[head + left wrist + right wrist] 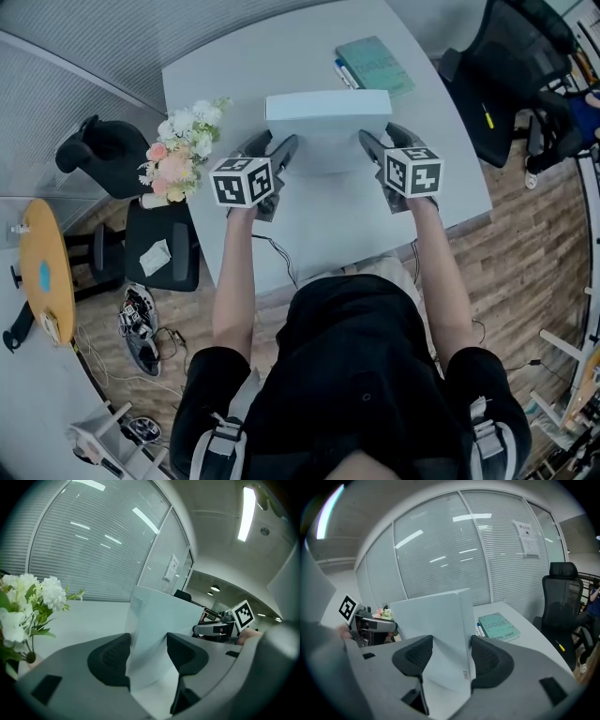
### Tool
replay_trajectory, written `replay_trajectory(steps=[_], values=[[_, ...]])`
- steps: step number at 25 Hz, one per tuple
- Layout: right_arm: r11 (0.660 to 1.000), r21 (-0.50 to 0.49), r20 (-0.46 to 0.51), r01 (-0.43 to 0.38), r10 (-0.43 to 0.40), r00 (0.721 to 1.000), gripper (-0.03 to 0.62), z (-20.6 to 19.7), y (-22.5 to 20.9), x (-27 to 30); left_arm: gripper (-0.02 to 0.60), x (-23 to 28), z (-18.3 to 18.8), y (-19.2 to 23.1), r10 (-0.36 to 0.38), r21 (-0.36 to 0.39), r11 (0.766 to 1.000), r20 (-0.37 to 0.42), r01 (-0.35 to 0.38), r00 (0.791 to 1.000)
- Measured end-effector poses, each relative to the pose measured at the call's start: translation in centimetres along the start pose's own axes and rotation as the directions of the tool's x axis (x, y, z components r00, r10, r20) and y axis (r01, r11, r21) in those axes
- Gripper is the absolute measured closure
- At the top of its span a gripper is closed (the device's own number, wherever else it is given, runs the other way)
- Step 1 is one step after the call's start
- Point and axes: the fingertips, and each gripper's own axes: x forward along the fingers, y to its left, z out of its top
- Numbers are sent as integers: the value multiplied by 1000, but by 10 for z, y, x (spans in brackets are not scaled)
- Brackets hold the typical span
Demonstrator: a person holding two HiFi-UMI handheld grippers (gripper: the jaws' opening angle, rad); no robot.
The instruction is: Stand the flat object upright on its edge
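Between left gripper [279, 142] and right gripper [382, 134], pale box [328, 117], seemingly upright

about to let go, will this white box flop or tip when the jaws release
Probably stiff: the white box shows flat, unbowed faces though pinched only at its ends. It is thin and standing on edge, so likely tippy unsupported.

Grey table [234, 75] on wood floor [525, 272], black chairs [511, 84], glass walls [440, 559] with blinds [93, 550].
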Motion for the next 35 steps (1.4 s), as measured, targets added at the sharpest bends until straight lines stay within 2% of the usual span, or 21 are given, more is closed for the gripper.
replay_trajectory(steps=[8,15,27,35], values=[[1000,-14,4,0,0,1000,318,-6,6,-4,334,-8,-9,-2,-6,37,999,3,6,1000],[1000,4,0,9,-9,1000,318,-15,9,-14,334,-16,-19,-13,-15,88,996,-37,18,999],[1000,-7,11,9,-9,1000,318,-18,11,-31,334,-36,-28,-24,25,83,996,-26,-23,999],[1000,8,30,-24,24,999,318,-33,13,-71,334,-68,-38,-59,67,78,995,21,-69,998]])
